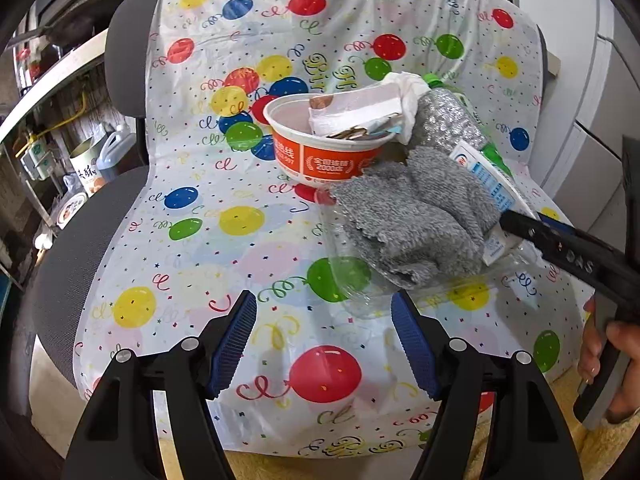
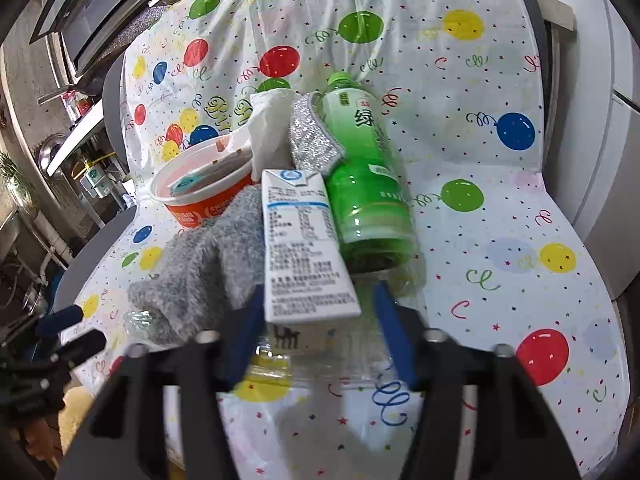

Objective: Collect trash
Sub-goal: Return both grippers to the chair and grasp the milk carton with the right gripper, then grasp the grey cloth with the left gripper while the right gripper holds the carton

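the right gripper [image 2: 316, 334] is reaching into the pile at the centre of the right wrist frame, its jaws standing wide on either side of the white carton [image 2: 302, 240], not yet closing on it. the carton is leaning over the grey cloth [image 2: 208, 264], with the green bottle [image 2: 366, 196] just beside it and the orange bowl [image 2: 200, 192] at centre left. the left gripper [image 1: 324, 344] is hovering at the bottom of its frame, jaws wide and holding nothing. this looks like the grasping step; next the right jaws probably need to squeeze the carton squarely before lifting it clear of the cloth.
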Demonstrator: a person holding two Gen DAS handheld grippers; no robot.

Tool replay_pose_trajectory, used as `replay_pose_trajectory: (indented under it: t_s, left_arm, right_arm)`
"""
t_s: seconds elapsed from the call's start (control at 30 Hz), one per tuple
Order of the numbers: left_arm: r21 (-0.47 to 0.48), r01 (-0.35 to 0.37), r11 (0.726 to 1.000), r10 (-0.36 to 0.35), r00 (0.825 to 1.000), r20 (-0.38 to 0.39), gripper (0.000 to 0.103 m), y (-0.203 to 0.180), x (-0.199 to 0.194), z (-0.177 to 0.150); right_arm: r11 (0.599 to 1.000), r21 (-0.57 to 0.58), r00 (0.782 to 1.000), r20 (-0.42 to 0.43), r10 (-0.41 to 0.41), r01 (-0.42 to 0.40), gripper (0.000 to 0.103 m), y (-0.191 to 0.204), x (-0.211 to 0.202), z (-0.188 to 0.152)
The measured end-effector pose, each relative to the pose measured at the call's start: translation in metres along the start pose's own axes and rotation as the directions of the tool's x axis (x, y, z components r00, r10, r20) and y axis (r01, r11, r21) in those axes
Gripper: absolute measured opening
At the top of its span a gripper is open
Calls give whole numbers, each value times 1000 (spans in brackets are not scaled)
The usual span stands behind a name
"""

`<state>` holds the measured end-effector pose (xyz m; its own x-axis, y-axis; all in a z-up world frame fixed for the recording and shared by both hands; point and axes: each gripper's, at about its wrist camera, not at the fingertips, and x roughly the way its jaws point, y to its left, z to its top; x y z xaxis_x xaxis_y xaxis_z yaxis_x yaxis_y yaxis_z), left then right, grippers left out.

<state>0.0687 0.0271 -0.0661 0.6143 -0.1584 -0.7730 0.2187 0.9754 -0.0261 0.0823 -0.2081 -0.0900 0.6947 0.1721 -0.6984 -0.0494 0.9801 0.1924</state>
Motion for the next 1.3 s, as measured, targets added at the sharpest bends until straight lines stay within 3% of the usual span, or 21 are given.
replay_pose_trajectory:
  t_s: [0.17,0.57,0.67,0.77,0.93,1.03,1.17,1.23,1.3]
  left_arm:
    - [9,16,1000,-16,1000,8,71,-6,-7,0]
    - [55,146,988,-146,989,7,71,-51,-3,8]
    - [53,152,987,-152,988,7,80,-66,5,14]
    - [47,141,989,-142,990,18,82,-80,14,20]
    - [-5,46,999,-46,999,3,82,-86,41,30]
    - [-11,26,1000,-26,1000,-8,77,-83,53,33]
    - [13,22,1000,-22,1000,-15,60,-82,59,33]
    - [22,36,999,-36,999,-7,48,-81,59,33]
    - [25,70,997,-70,998,4,19,-78,57,35]
  right_arm:
    - [993,-91,995,62,-75,81,40,23,-18,3]
    - [976,-15,954,214,-211,219,40,-7,-98,-3]
    - [969,-14,944,228,-237,246,40,-14,-107,-13]
    - [968,-6,943,227,-244,252,40,-21,-110,-21]
    - [969,-2,947,215,-240,246,41,-28,-108,-28]
    - [971,6,950,206,-236,240,41,-32,-106,-30]
    - [973,11,952,201,-230,232,41,-33,-105,-32]
    - [973,10,953,202,-227,230,41,-31,-106,-33]
    - [974,7,953,205,-225,228,41,-29,-107,-33]
